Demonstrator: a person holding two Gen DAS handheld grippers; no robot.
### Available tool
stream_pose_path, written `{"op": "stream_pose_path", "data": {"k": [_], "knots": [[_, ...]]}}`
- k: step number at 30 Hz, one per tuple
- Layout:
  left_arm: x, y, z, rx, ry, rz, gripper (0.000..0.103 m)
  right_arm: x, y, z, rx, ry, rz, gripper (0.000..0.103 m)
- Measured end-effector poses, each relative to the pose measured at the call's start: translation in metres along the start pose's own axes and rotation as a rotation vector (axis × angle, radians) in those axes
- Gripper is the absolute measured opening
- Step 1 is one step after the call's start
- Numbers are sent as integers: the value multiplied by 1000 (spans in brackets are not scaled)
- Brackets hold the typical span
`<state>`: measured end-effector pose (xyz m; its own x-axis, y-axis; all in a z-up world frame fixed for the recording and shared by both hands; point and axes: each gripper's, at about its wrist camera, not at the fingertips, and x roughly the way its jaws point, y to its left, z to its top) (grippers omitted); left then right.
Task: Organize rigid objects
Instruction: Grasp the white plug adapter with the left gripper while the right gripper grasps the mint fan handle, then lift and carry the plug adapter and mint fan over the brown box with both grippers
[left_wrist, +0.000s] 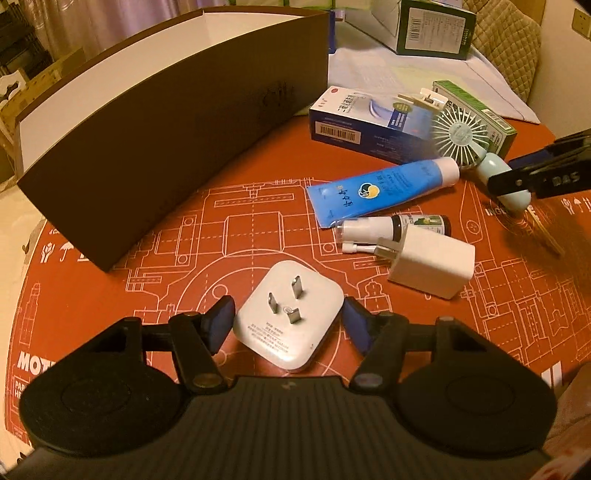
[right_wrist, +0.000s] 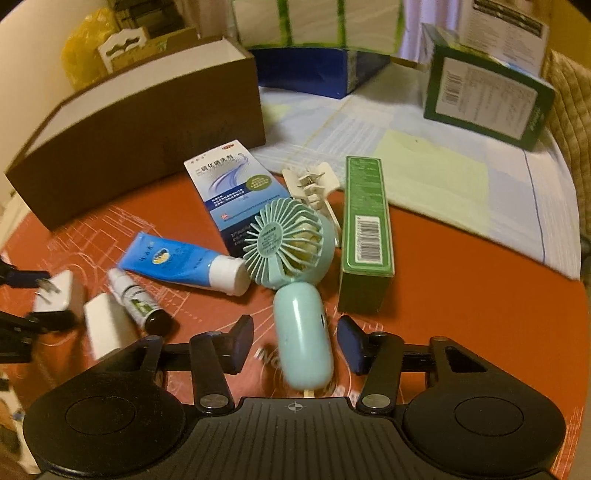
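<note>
Spread wide, the left gripper (left_wrist: 290, 319) straddles a white plug adapter (left_wrist: 290, 321) lying prongs-up, pads not touching it. Likewise open, the right gripper (right_wrist: 295, 347) flanks the mint fan (right_wrist: 295, 273) handle. Beyond the fan lie a blue tube (right_wrist: 184, 264), blue carton (right_wrist: 236, 188) and brown box (right_wrist: 140, 129).

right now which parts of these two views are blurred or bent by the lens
Left wrist view: the brown box wall bows into a curve from the fisheye, and the fan is smeared. Right wrist view: the fan handle and white charger are motion-blurred, with warm dim light in both.
</note>
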<state>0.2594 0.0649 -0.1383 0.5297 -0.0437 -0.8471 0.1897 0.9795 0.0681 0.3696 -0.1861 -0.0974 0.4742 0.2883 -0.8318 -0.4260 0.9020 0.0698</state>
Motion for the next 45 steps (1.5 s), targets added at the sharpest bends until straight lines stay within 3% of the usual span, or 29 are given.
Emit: {"op": "stream_pose_path", "data": {"k": [5, 18, 22, 30, 45], "knots": [[-6, -2, 0, 22, -22, -10, 60, 11, 4, -5, -44, 7, -26, 31], [2, -6, 5, 115, -22, -18, 62, -14, -7, -38, -61, 75, 89, 29], [4, -7, 6, 113, -17, -21, 52, -23, -14, -50, -28, 107, 109, 30], [3, -9, 5, 59, -13, 4, 51, -26, -15, -56, 15, 120, 54, 30], [-4, -2, -3, -46, 12, 65, 51, -10, 5, -43, -51, 56, -36, 30]]}}
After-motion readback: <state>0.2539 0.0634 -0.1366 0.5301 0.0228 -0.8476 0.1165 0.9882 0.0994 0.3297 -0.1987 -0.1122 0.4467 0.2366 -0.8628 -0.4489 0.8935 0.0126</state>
